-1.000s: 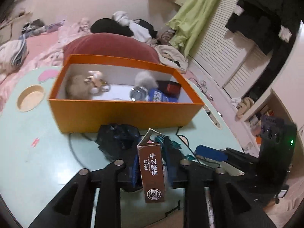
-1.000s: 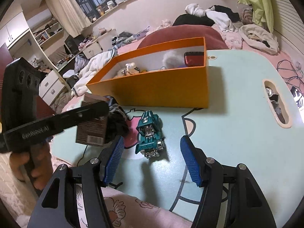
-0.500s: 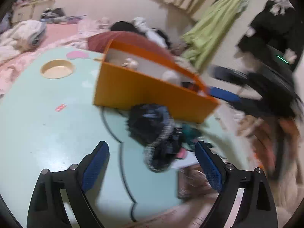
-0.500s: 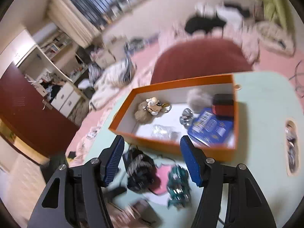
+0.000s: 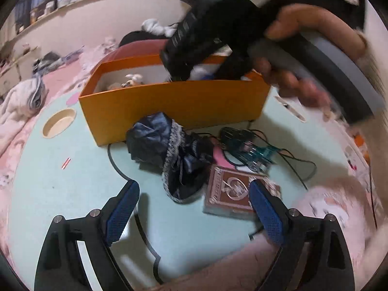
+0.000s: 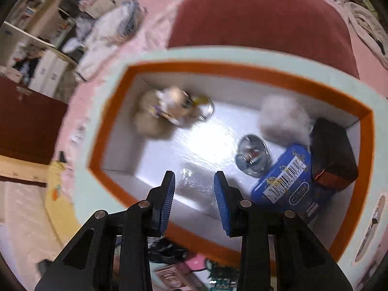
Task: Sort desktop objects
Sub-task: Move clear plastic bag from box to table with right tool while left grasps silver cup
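The orange box (image 5: 174,106) stands on the pale green table (image 5: 60,194). In front of it lie a dark blue lace-trimmed pouch (image 5: 169,155), a teal toy car (image 5: 249,145) and a brown card box (image 5: 235,194). My left gripper (image 5: 194,206) is open and empty, low over the table before the pouch and card box. My right gripper (image 6: 194,194) hangs over the orange box (image 6: 109,121), jaws partly open with nothing between them; a clear crinkled wrapper (image 6: 196,179) lies below. In the box are a plush keychain (image 6: 165,111), a grey pompom (image 6: 283,118), a shiny ball (image 6: 252,155), a blue tin (image 6: 288,181) and a dark case (image 6: 332,155).
A round cup hole (image 5: 59,122) is sunk in the table at left. A black cable (image 5: 298,162) runs past the toy car. The hand and right gripper body (image 5: 218,31) fill the space above the box. A red cushion (image 6: 262,17) and bedding lie beyond.
My left gripper let go of the brown card box, which now lies flat on the table. My right gripper rose from the toy car to above the orange box and narrowed.
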Tool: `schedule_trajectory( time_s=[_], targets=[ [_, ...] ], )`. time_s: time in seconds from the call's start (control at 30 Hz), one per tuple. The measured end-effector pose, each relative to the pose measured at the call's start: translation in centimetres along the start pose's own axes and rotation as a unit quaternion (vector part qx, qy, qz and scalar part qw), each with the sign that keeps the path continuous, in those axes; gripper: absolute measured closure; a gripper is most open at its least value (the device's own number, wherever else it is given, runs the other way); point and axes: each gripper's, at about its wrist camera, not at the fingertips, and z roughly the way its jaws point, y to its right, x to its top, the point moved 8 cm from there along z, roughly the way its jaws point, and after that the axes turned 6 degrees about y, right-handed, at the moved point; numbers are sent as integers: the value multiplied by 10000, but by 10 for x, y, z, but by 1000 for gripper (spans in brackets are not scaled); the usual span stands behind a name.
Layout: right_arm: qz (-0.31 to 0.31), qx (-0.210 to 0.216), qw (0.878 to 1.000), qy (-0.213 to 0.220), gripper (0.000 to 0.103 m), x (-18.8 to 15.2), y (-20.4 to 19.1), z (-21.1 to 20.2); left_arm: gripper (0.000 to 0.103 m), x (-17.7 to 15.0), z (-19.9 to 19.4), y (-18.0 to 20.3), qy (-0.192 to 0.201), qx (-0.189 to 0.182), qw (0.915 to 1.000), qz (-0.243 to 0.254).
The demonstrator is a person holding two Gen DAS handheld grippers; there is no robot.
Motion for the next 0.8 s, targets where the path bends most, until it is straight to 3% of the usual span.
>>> schedule_trajectory(
  time_s=[0.3, 0.37, 0.47, 0.53, 0.67, 0.8],
  targets=[
    [24, 410, 9988, 276, 73, -1, 6, 0, 11, 8, -30, -16, 738, -531, 9935, -681],
    [159, 702, 9955, 618, 73, 6, 6, -18, 11, 11, -38, -22, 914, -630, 9898, -890],
    [272, 1394, 9805, 1358, 73, 9, 4, -77, 11, 17, -44, -27, 1114, -700, 9853, -1089],
    [159, 1606, 9714, 1743, 72, -1, 4, -114, 11, 21, -46, -29, 1171, -712, 9835, -1179],
    [-40, 1321, 9661, 2218, 70, -51, 22, -152, 11, 37, -37, -35, 1034, -758, 9815, -1419],
    [332, 797, 9769, 1956, 69, -100, 56, -121, 12, 57, -33, -34, 978, -879, 9777, -1639]
  ],
)
